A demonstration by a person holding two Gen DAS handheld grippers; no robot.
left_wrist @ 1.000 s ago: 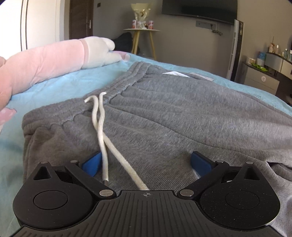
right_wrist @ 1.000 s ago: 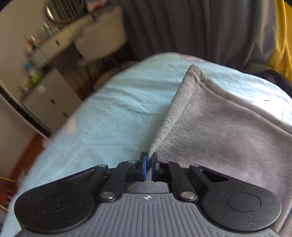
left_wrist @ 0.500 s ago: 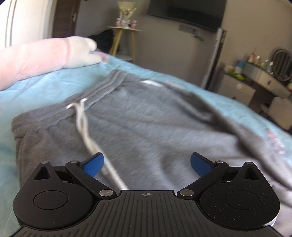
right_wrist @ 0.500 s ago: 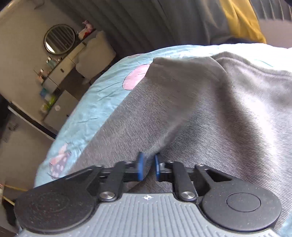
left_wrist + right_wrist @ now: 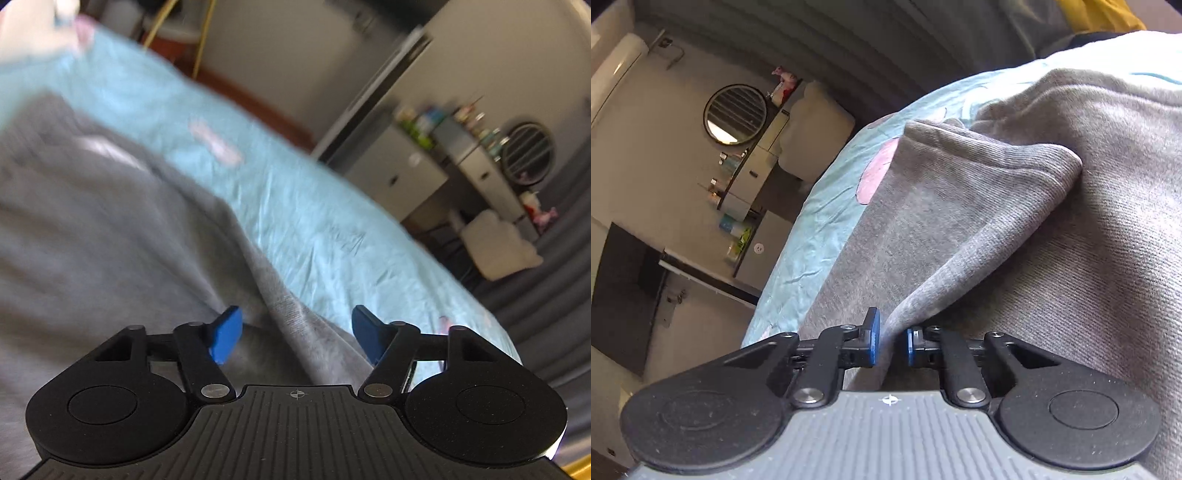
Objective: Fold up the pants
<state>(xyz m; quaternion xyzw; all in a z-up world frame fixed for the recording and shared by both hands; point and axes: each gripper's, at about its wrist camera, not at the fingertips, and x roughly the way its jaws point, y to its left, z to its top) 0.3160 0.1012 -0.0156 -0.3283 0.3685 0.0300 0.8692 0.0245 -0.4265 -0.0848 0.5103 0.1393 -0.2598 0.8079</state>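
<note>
Left wrist view: left claw [image 5: 293,334], jaws wide apart and closing, a raised fold of the grey pants [image 5: 110,236] between the blue pads, untouched; the picture is blurred. Right wrist view: right claw [image 5: 890,341], jaws closing about a gathered ridge of the pants [image 5: 997,229]. Both views show the blue bed sheet [image 5: 314,206] under the pants — only the right shows the cuff [image 5: 990,144] sharply. No writing is legible.

Left gripper [image 5: 295,334]: black ribbed body, two round discs behind blue pads [image 5: 225,334], silver pivot screws, white crosshair mark. Right gripper [image 5: 890,341]: grey ribbed body, black linkages, blue pads [image 5: 873,341], silver screws, crosshair.
</note>
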